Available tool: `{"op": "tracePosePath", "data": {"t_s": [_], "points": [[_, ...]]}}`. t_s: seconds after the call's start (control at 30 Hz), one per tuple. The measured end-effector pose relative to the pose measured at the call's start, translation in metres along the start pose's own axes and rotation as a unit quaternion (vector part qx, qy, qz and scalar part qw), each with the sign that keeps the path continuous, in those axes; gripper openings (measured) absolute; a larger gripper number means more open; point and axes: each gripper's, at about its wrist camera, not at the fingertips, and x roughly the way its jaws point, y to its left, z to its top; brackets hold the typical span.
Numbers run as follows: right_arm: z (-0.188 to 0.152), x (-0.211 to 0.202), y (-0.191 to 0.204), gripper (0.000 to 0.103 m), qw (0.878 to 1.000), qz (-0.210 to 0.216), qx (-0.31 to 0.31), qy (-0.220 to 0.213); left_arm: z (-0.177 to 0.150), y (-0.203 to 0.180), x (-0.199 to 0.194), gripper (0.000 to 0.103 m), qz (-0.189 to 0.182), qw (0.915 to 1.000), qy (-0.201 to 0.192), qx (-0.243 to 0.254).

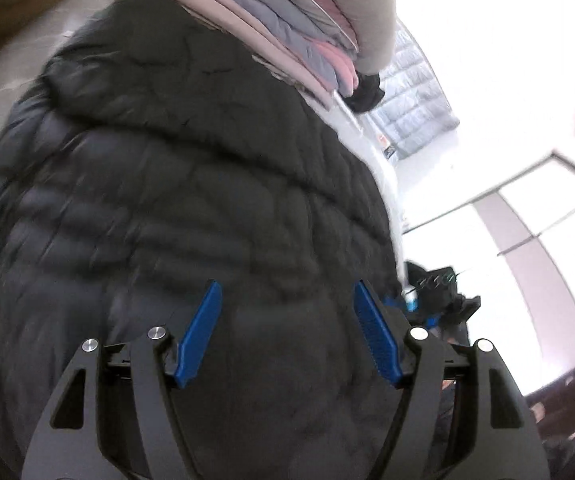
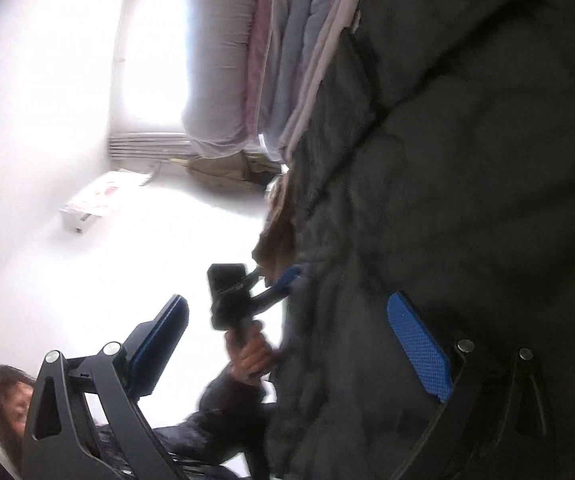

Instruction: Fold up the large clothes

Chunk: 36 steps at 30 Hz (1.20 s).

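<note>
Bright white walls and a washed-out window fill the background, with a stack of folded bedding (image 1: 287,28) in pink, grey and cream at the far end of the surface; I read that surface as a bed (image 1: 15,92), pale and bare at the left of my left view.

My job is the black puffer coat (image 1: 175,184), which lies spread over the bed, quilted and bulky, its far end reaching up against the bedding; I judge I am early in the fold, with both tools arriving at the coat and nothing gripped yet.

My left gripper (image 1: 287,312) hangs just above the coat's near part, angled downward, its blue pads parted with only coat surface showing behind the gap; no fabric is between them, so it is released.

My right gripper (image 2: 295,344) is rolled hard, so the scene lies on its side in its view; its pads stand wide apart, one against the bright room, the other over the coat; the coat's edge runs through the gap, but I see no pinch, so I call it released too; in the same view the left gripper (image 2: 283,280) shows at that edge beside some brown fur trim (image 2: 277,228), a hand (image 2: 249,354) on its handle.

Next, I judge, each tool must settle on an edge and close on enough padding to lift; the slick, puffy shell may slip from a shallow bite.
</note>
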Motion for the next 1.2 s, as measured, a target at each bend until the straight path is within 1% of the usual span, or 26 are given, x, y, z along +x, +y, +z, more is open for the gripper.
{"op": "tracePosePath", "data": {"t_s": [0.07,0.1,0.13,0.17,0.2,0.23,0.27,0.3,0.33,0.37,0.4,0.43,0.47,0.5,0.53,0.57,0.63,0.67,0.7,0.77,0.8,0.83,0.9,0.97,1.07,1.2], "points": [[-0.003,-0.014,0.007,0.096,0.999,0.03,0.015,-0.031,-0.01,0.004,0.002,0.065,0.045,0.9989,0.011,0.004],[-0.007,-0.022,0.014,0.096,0.997,0.052,0.016,-0.05,-0.011,0.006,-0.005,0.065,0.047,0.9988,-0.005,-0.013],[-0.009,-0.026,0.024,0.096,0.996,0.062,0.007,-0.061,-0.011,0.005,-0.014,0.065,0.038,0.9986,-0.024,-0.027],[-0.012,-0.027,0.031,0.096,0.997,0.036,-0.008,-0.061,-0.014,0.001,-0.03,0.065,0.016,0.9979,-0.054,-0.031],[-0.015,-0.022,0.029,0.096,0.999,-0.008,-0.01,-0.045,-0.017,-0.007,-0.039,0.068,0.021,0.9971,-0.072,-0.011],[-0.016,-0.016,0.023,0.095,0.998,-0.055,-0.001,-0.018,-0.019,-0.011,-0.037,0.07,0.053,0.9963,-0.067,0.008],[-0.017,-0.011,0.018,0.093,0.997,-0.083,0.006,0.007,-0.022,-0.006,-0.018,0.073,0.107,0.9941,-0.009,0.015],[-0.017,-0.017,0.024,0.092,0.996,-0.092,0.017,0.003,-0.025,-0.001,-0.006,0.066,0.129,0.9912,0.03,0.012],[-0.017,-0.028,0.037,0.092,0.996,-0.085,0.03,-0.017,-0.029,0.0,-0.009,0.064,0.137,0.9901,0.031,0.007],[-0.02,-0.039,0.049,0.092,0.997,-0.066,0.023,-0.032,-0.032,-0.005,-0.029,0.064,0.118,0.9929,0.009,-0.006],[-0.024,-0.053,0.067,0.093,0.997,-0.053,0.001,-0.05,-0.033,-0.008,-0.04,0.064,0.102,0.9947,-0.003,-0.01],[-0.033,-0.071,0.084,0.096,0.995,-0.07,-0.024,-0.066,-0.037,-0.013,-0.06,0.065,0.08,0.9965,-0.021,-0.013],[-0.043,-0.092,0.097,0.096,0.99,-0.112,-0.04,-0.081,-0.043,-0.015,-0.078,0.068,0.062,0.9975,-0.03,-0.015],[-0.052,-0.111,0.103,0.096,0.985,-0.146,-0.045,-0.086,-0.048,-0.015,-0.094,0.077,0.049,0.9982,-0.031,-0.018],[-0.061,-0.125,0.103,0.096,0.982,-0.162,-0.045,-0.087,-0.053,-0.012,-0.105,0.08,0.049,0.9981,-0.03,-0.021],[-0.069,-0.142,0.099,0.096,0.977,-0.188,-0.037,-0.09,-0.057,-0.005,-0.118,0.085,0.058,0.9974,-0.033,-0.028],[-0.085,-0.166,0.085,0.096,0.966,-0.243,-0.008,-0.091,-0.066,0.015,-0.14,0.087,0.073,0.9954,-0.038,-0.05],[-0.096,-0.18,0.076,0.096,0.958,-0.272,0.007,-0.089,-0.071,0.033,-0.154,0.087,0.076,0.9929,-0.044,-0.08],[-0.104,-0.188,0.068,0.096,0.956,-0.281,0.013,-0.087,-0.077,0.047,-0.165,0.087,0.074,0.9898,-0.051,-0.11],[-0.123,-0.185,0.058,0.096,0.957,-0.281,0.02,-0.069,-0.094,0.068,-0.185,0.087,0.06,0.9852,-0.058,-0.15],[-0.128,-0.184,0.057,0.096,0.958,-0.281,0.02,-0.059,-0.1,0.076,-0.187,0.087,0.064,0.9831,-0.055,-0.162],[-0.133,-0.178,0.055,0.096,0.962,-0.27,0.024,-0.042,-0.106,0.081,-0.191,0.087,0.068,0.9819,-0.051,-0.169],[-0.136,-0.173,0.048,0.096,0.963,-0.266,0.027,-0.022,-0.116,0.088,-0.181,0.087,0.067,0.981,-0.025,-0.18],[-0.141,-0.169,0.047,0.096,0.961,-0.275,0.023,-0.009,-0.122,0.088,-0.173,0.087,0.072,0.9812,-0.007,-0.179],[-0.145,-0.163,0.045,0.096,0.965,-0.261,0.028,-0.006,-0.127,0.077,-0.164,0.091,0.081,0.9839,0.007,-0.159],[-0.153,-0.167,0.04,0.096,0.971,-0.236,0.032,-0.008,-0.134,0.067,-0.153,0.092,0.055,0.9858,0.028,-0.156]]}}
